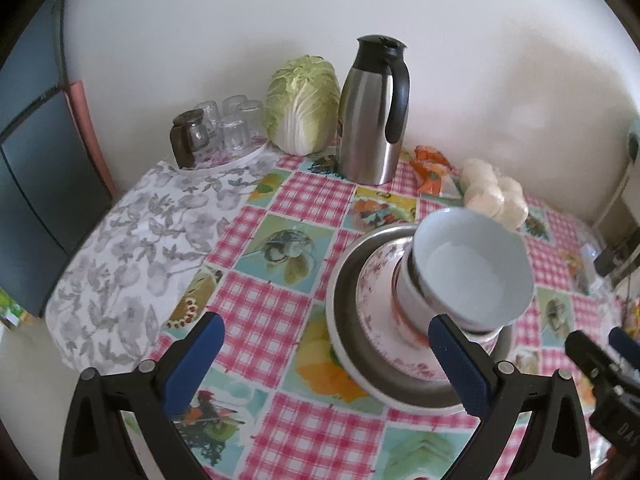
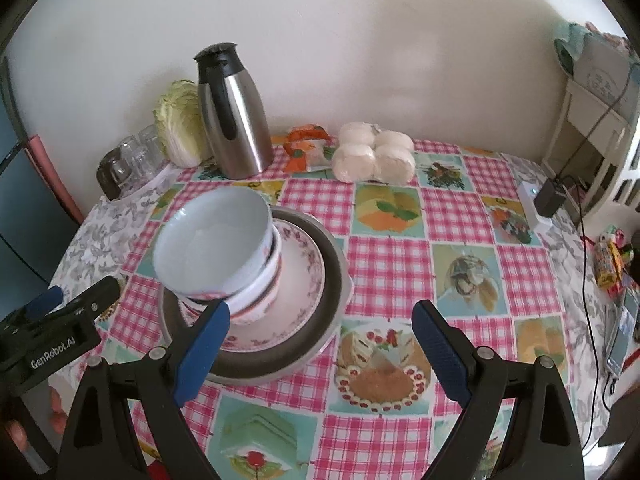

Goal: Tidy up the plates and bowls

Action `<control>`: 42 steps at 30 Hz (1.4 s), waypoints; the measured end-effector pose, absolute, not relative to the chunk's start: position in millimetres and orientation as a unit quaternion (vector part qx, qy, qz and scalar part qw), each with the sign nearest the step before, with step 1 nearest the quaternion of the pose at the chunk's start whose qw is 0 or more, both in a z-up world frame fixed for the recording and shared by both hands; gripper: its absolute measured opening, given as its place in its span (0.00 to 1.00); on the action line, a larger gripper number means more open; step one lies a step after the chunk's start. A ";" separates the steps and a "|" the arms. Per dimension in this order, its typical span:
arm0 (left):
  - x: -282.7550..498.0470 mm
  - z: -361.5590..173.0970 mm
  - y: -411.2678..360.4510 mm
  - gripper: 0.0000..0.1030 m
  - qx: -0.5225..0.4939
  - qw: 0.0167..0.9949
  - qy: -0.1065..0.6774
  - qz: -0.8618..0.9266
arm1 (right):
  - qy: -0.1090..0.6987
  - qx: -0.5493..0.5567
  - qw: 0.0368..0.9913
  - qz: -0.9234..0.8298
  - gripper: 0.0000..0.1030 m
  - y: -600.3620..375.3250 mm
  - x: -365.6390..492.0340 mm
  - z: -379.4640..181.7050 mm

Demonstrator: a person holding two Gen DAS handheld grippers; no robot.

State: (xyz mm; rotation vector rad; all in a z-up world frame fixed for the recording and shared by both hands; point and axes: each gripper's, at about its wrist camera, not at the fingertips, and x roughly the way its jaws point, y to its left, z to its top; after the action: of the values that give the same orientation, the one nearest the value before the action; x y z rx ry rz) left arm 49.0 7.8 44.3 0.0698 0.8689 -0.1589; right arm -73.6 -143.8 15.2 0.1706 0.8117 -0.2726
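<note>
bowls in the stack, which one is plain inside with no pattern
The top bowl, tilted, plain pale blue-white inside; the bowls under it show red-and-dark bands on their outsides.

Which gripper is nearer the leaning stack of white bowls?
Too close to call. The left gripper has the stack of white bowls by its right finger; the right gripper has it by its left finger. Both open, neither touching.

Both grippers were built of black plastic arms fitted with ribbed blue pads [image 2: 202,354] and silver pivot screws [image 2: 157,353]. White "GenRobot.AI" lettering [image 2: 53,354] was printed on the left gripper's [image 2: 76,300] housing.
</note>
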 end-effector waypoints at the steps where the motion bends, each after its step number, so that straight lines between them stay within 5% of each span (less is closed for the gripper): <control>1: 47.4 41.9 7.7 1.00 0.037 0.903 0.422 -0.078 | 0.395 0.084 0.905 -0.133 0.90 -144.6 -75.0 13.0; 42: 58.9 -28.0 13.2 1.00 0.075 0.845 0.522 -0.087 | 0.483 0.045 0.861 -0.153 0.90 -138.1 -65.1 -56.3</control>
State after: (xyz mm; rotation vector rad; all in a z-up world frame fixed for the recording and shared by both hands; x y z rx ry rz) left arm 58.9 13.2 -28.0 0.1581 1.1006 -0.1832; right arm -65.1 -138.1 -56.3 0.0946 1.0136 -0.3200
